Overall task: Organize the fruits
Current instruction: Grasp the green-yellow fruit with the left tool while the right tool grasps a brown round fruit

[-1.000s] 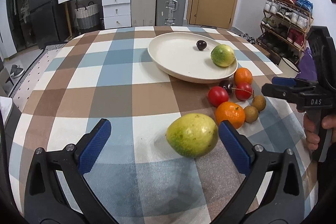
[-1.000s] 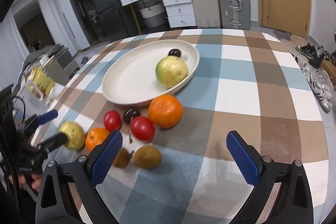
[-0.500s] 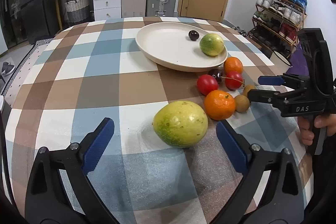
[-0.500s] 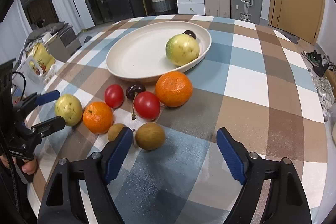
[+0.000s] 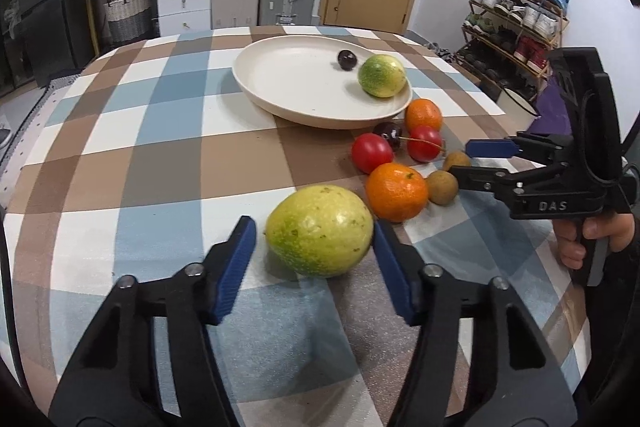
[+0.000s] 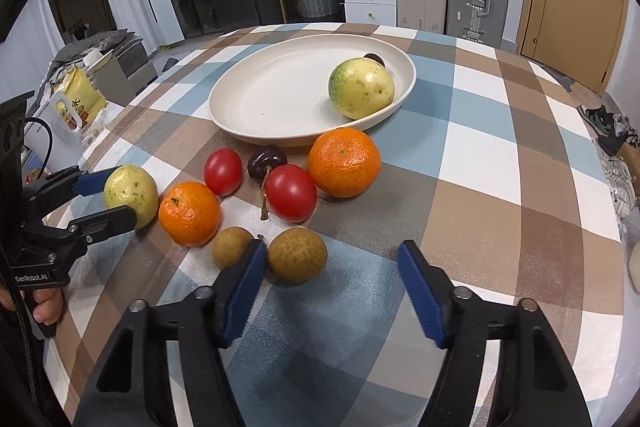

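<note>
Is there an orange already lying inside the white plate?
No, the plate holds only a yellow-green fruit and a dark cherry.

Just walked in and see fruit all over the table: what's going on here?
A person is sorting fruit into the plate, which already holds a green fruit and a cherry. The left gripper is closing around a yellow-green fruit; the right gripper is closing around a small brown fruit. Oranges and tomatoes still lie on the tablecloth.
</note>
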Available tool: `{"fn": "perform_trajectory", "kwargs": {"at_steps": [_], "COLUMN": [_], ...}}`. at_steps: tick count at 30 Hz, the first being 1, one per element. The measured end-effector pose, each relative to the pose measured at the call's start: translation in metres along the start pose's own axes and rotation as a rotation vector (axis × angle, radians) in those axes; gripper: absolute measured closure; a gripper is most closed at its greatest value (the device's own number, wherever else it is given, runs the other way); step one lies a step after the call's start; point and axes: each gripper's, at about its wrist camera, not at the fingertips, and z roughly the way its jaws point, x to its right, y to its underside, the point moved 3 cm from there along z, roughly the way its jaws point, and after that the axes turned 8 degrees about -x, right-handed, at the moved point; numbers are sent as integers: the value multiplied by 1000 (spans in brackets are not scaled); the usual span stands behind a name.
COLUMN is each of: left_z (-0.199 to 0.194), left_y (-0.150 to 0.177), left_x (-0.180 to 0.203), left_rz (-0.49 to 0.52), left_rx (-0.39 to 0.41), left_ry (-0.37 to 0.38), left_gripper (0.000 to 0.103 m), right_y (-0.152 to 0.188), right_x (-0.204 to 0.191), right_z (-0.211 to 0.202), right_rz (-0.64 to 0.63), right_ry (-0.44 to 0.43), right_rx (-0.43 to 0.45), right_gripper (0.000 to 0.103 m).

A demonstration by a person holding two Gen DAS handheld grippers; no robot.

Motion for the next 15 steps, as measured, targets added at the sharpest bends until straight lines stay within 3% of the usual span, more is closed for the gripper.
{"fn": "perform_trajectory", "kwargs": {"at_steps": [10, 15], "left_z": [-2, -2], "left_y": [1, 1], "left_x": [-2, -3], "left_rz": [-12, -19], "left_rx": [8, 13], "left_ry": [15, 16], "left_gripper": [51, 51], "right_y": [0, 1], "right_x": [-5, -10], "right_z": [-1, 0], "right_rz": [-20, -43], "right_ry": [-15, -19], "right_rx": [10, 8], "right_gripper": [45, 56]}}
